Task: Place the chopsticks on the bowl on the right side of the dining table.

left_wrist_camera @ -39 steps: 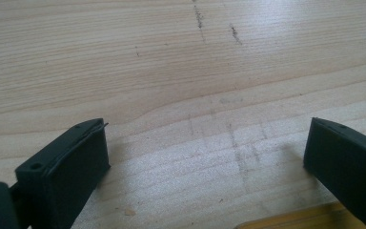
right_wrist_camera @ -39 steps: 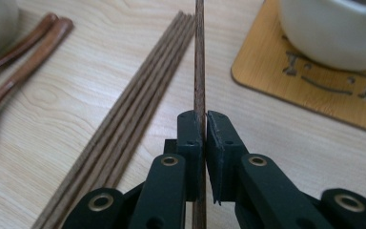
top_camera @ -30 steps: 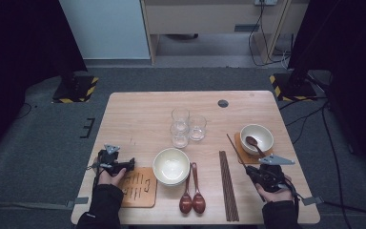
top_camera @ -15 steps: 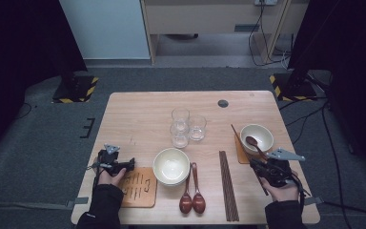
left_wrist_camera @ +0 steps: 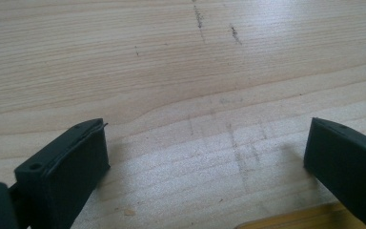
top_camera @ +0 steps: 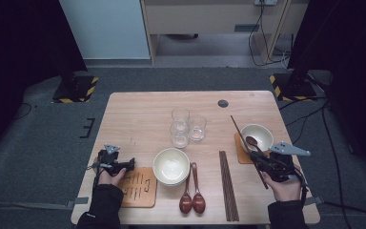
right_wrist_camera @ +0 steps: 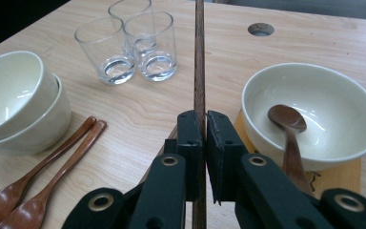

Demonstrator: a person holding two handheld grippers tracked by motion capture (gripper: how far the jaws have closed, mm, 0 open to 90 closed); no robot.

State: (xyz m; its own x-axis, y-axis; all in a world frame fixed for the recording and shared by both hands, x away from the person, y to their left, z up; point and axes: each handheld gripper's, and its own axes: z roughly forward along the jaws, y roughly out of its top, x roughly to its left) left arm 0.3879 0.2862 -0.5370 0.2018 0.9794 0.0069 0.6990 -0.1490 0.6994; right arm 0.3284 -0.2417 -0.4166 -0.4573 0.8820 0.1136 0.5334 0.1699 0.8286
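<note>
Your right tool (top_camera: 266, 164) is clamped on a single chopstick (right_wrist_camera: 199, 62), jaws pressed flat on either side of the shaft. The grip sits low on the stick, so most of its length runs ahead of the jaws. In the high view the chopstick (top_camera: 244, 141) slants up and to the left from the tool, passing just left of the right bowl (top_camera: 265, 132), the one with a spoon (top_camera: 253, 142) in it on an orange mat (top_camera: 240, 149).

What the next move turns on is that long axis. The stick points away from you toward the far side of the table (top_camera: 138, 114), roughly parallel to the chopsticks (top_camera: 228, 186) lying flat on the wood just left of your right hand. The free tip hangs near the glasses (top_camera: 187, 127), so any swing of your wrist sweeps that tip a long way; I'd judge the bowl rim and the glasses to be the things most at risk.

Your left tool (top_camera: 119, 165) rests on the table at the near left, beside the other mat (top_camera: 138, 187), jaws wide apart with nothing but bare wood between them. It is well away from the stick, with the stacked bowls (top_camera: 171, 165) and two wooden spoons (top_camera: 192, 193) between, so the right hand is the one to finish the placement.
</note>
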